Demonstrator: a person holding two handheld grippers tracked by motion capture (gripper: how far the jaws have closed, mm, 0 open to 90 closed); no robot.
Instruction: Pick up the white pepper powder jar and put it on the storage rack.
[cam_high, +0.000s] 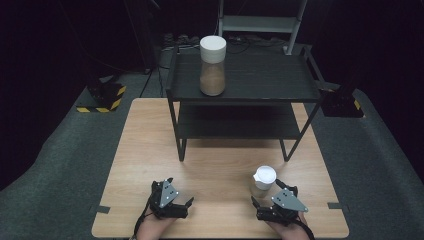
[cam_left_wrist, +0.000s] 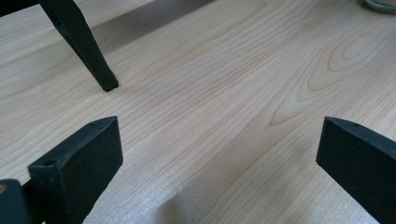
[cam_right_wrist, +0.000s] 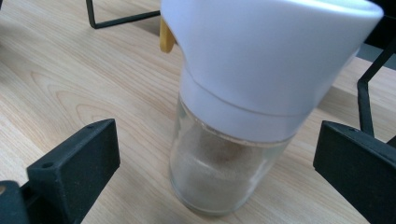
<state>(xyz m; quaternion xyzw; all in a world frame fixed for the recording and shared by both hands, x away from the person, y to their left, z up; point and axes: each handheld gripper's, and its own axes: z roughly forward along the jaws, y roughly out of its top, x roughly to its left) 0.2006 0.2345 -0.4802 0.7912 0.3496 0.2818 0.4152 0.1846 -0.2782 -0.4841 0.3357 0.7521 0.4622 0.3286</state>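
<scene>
Right gripper (cam_right_wrist: 217, 163) wide, straddling small jar (cam_right_wrist: 224, 172), untouched; left gripper (cam_left_wrist: 219, 163) wide over table (cam_left_wrist: 224, 84).

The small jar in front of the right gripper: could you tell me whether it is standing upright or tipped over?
Upright. The small jar stands base-down on the table, white cap uppermost, between the open right gripper jaws.

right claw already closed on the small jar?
No. In the right gripper view the right claw stands wide open, a gap of bare table on each side between its jaws and the small jar.
</scene>
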